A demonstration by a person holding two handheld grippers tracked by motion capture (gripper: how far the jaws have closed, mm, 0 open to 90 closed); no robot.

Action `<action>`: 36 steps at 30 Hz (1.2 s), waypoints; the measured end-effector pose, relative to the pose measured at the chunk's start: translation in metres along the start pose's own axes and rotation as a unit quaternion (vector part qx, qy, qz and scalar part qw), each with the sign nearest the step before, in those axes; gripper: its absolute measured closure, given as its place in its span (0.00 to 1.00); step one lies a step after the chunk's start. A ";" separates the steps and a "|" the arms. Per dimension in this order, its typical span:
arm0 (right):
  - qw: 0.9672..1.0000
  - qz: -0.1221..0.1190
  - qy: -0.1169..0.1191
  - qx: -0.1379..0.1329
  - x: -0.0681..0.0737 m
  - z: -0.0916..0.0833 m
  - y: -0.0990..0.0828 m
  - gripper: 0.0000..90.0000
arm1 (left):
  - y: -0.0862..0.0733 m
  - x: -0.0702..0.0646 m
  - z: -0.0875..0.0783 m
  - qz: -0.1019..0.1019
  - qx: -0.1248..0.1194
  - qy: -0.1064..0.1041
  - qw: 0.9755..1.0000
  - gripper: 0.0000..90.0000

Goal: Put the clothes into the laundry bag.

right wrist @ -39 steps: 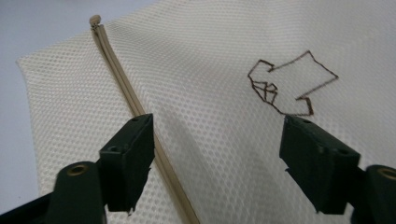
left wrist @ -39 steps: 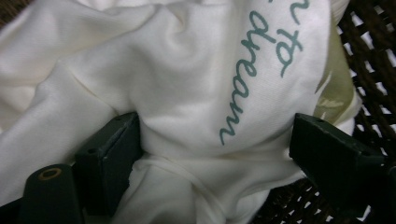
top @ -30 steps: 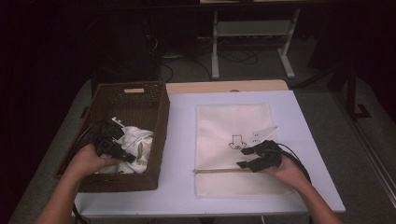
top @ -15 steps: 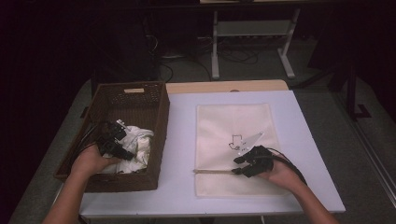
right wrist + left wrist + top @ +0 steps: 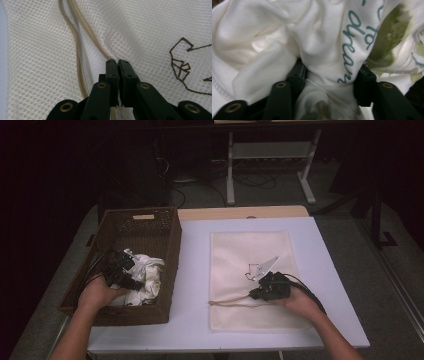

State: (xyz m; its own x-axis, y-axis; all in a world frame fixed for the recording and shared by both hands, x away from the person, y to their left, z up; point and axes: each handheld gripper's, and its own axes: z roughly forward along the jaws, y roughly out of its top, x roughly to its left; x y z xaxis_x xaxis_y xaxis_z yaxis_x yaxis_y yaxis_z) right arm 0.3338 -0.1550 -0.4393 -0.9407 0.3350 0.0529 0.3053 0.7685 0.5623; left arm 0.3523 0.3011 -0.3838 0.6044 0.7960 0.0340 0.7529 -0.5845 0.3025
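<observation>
The mesh bag (image 5: pixel 250 270) lies flat on the white table (image 5: pixel 195 250), its tan zipper (image 5: pixel 80 57) gaping near the front edge. The right gripper (image 5: pixel 256 293) has just closed its jaws, pinching the mesh at the zipper's lip. To the left, in the wicker basket (image 5: pixel 170 240), the left gripper (image 5: pixel 329 82) has been closing on a bunched white garment (image 5: pixel 287 37).

the basket (image 5: pixel 165 240) sits at the left of the surface (image 5: pixel 195 270) with the garment (image 5: pixel 147 277) in it; the mesh bag (image 5: pixel 250 250) lies flat to its right, my right gripper (image 5: pixel 257 294) at its near part.
</observation>
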 end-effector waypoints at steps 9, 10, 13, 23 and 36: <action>0.999 0.023 0.003 -0.038 -0.005 -0.015 0.003 0.96 | 0.002 0.014 -0.008 -0.059 -0.032 -0.015 0.998 0.74; 0.999 0.025 0.003 -0.043 -0.007 -0.018 0.004 0.96 | 0.001 0.015 -0.010 -0.066 -0.039 -0.019 0.997 0.75; 0.998 0.031 0.005 -0.052 -0.010 -0.023 0.004 0.96 | -0.002 0.021 -0.017 -0.087 -0.065 -0.041 0.993 0.76; 0.996 0.057 0.014 -0.072 -0.018 -0.027 0.003 0.96 | -0.023 0.037 -0.052 -0.145 -0.154 -0.112 0.971 0.78; 0.994 0.070 0.023 -0.086 -0.025 -0.034 0.005 0.96 | -0.043 0.044 -0.091 -0.168 -0.235 -0.166 0.943 0.79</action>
State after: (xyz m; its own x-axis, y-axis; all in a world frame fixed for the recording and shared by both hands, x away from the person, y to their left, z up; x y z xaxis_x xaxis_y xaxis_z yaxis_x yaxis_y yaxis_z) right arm 0.3539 -0.1780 -0.4101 -0.8976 0.4045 0.1753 0.4076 0.6100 0.6795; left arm 0.3227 0.3758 -0.3083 0.4591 0.7856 -0.4147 0.7648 -0.1121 0.6345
